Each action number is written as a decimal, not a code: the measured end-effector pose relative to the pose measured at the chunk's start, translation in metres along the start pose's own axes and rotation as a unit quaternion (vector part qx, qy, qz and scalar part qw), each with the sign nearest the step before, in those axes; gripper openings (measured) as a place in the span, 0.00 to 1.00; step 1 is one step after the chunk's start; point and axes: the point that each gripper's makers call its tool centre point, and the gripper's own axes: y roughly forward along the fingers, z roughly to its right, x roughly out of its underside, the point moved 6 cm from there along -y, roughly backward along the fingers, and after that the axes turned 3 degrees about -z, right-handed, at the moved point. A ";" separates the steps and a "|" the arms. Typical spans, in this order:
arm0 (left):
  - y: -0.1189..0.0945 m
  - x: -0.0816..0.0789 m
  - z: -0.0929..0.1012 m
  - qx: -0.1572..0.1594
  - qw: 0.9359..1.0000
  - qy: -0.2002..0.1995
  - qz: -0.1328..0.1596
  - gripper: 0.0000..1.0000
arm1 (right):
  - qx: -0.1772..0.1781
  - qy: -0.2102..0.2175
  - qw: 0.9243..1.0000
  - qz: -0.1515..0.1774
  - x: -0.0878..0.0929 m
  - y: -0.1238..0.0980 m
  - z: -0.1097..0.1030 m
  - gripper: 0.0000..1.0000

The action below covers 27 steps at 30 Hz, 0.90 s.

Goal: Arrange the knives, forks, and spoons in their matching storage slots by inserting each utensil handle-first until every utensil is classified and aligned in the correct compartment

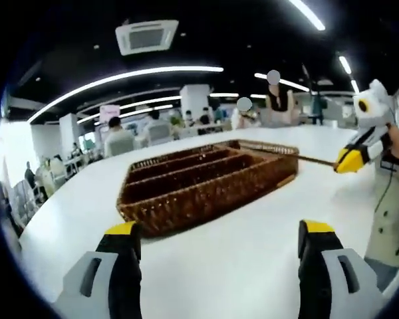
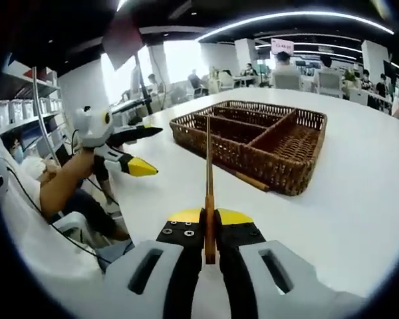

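Right tongs (image 2: 210,222) clamped on wooden-handled slim metal utensil (image 2: 209,173), near brown wicker divided tray (image 2: 279,169) on white table (image 2: 359,199); left tongs (image 1: 219,242) wide apart, empty.

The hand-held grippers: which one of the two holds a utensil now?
The right hand-held gripper: its jaws are shut on a slim wooden-handled utensil pointing toward the wicker tray. The left hand-held gripper stands open with nothing between its jaws.

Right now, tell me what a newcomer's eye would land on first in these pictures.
The brown woven wicker tray with long compartments sits at the middle of the round white table. In the right gripper view, the right gripper is shut on a slim wooden-handled utensil pointing toward the tray. The left gripper hangs open in front of it.
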 end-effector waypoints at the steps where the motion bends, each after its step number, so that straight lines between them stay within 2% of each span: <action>1: 0.000 0.002 0.001 -0.002 1.000 0.001 -0.002 1.00 | 0.003 0.004 1.000 0.004 -0.004 -0.002 -0.001 0.06; 2: 0.000 0.004 0.003 -0.001 1.000 0.014 -0.007 1.00 | 0.003 0.009 1.000 0.007 -0.008 -0.004 -0.002 0.06; 4: -0.001 0.006 0.004 0.001 1.000 0.010 -0.008 1.00 | 0.013 0.009 1.000 0.012 -0.015 -0.006 0.000 0.06; 6: -0.001 0.006 0.006 0.010 1.000 -0.013 0.005 1.00 | 0.022 0.012 1.000 0.011 -0.021 -0.007 0.003 0.06; 8: -0.002 0.010 0.013 0.026 0.999 -0.041 -0.008 1.00 | 0.029 0.021 0.999 0.014 -0.025 -0.007 0.005 0.06; 9: -0.002 0.010 0.014 0.029 0.999 -0.041 -0.007 1.00 | 0.039 0.022 0.999 0.013 -0.027 -0.006 0.008 0.06; 13: -0.006 0.010 0.008 0.010 1.000 -0.028 -0.005 1.00 | 0.055 0.028 0.998 0.012 -0.035 -0.004 0.013 0.06; 14: -0.007 0.010 0.006 0.008 1.000 -0.028 -0.006 1.00 | 0.068 0.026 0.997 0.007 -0.036 -0.003 0.015 0.06; 19: -0.009 0.012 0.004 0.005 1.000 -0.030 -0.003 1.00 | 0.113 0.013 0.993 -0.011 -0.046 0.004 0.032 0.06; 25: -0.012 0.015 -0.001 0.002 1.000 -0.026 -0.005 1.00 | 0.138 0.023 0.990 -0.007 -0.059 0.007 0.044 0.06; 27: -0.013 0.016 0.000 0.002 1.000 -0.024 -0.004 1.00 | 0.157 0.005 0.988 -0.009 -0.062 0.009 0.047 0.06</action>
